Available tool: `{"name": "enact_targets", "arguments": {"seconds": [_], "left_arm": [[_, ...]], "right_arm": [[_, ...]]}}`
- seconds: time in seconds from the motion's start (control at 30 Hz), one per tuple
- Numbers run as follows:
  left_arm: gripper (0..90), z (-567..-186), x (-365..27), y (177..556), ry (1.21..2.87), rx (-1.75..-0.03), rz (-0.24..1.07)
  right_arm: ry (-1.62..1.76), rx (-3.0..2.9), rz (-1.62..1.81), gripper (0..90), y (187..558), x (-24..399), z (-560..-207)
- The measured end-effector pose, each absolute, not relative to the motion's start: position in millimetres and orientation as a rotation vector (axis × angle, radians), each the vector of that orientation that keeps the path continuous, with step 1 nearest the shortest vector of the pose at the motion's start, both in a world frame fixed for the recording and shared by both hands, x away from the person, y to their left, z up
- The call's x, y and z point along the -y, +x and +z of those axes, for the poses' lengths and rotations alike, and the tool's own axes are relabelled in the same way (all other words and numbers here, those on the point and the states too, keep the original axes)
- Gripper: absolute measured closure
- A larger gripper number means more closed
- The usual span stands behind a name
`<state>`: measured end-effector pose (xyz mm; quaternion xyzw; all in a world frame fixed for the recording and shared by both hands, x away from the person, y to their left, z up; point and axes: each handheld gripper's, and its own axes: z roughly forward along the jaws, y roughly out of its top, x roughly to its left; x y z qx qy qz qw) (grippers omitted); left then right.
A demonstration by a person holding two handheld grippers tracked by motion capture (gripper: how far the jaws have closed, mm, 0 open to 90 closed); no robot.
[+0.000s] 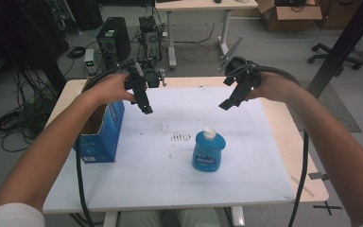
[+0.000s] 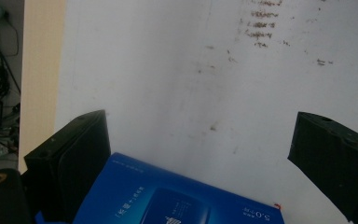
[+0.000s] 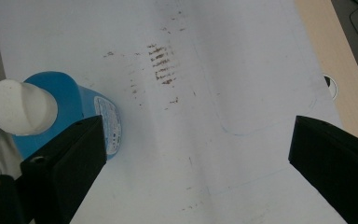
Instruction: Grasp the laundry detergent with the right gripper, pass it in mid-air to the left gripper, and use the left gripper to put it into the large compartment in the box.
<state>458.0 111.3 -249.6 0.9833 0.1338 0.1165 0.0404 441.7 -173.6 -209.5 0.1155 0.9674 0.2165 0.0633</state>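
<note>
A blue bottle (image 1: pixel 208 151) with a white cap stands upright on the white mat, near the middle front. It appears again at the left of the right gripper view (image 3: pixel 70 109), beyond the left jaw. An open blue carton (image 1: pixel 101 130) stands at the mat's left edge; its blue printed side (image 2: pixel 168 198) lies below the left gripper's jaws. My left gripper (image 1: pixel 144 101) hovers above the mat beside the carton, open with nothing between its jaws. My right gripper (image 1: pixel 230 100) hangs over the mat's far right, well above and behind the bottle, open and holding nothing.
The white mat (image 1: pixel 170 175) covers a wooden table (image 1: pixel 307 156) and carries brown smudges (image 1: pixel 180 137) near its centre. Beyond the table are a computer tower (image 1: pixel 113 40), cables on the floor, another desk and a cardboard box (image 1: pixel 288 14).
</note>
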Motion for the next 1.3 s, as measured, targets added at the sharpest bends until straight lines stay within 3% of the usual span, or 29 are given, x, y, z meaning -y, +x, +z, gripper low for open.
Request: {"name": "enact_targets", "arguments": {"seconds": [0.77,1.3], "left_arm": [[5.6,-243,-111,451,3.002,-0.401,0.376],[5.5,-243,-108,449,2.993,-0.384,0.373]], "right_arm": [[0.379,-2.902,0.673,3.5,417,192,-190],[0.398,-2.921,0.708,3.5,393,206,-198]]}}
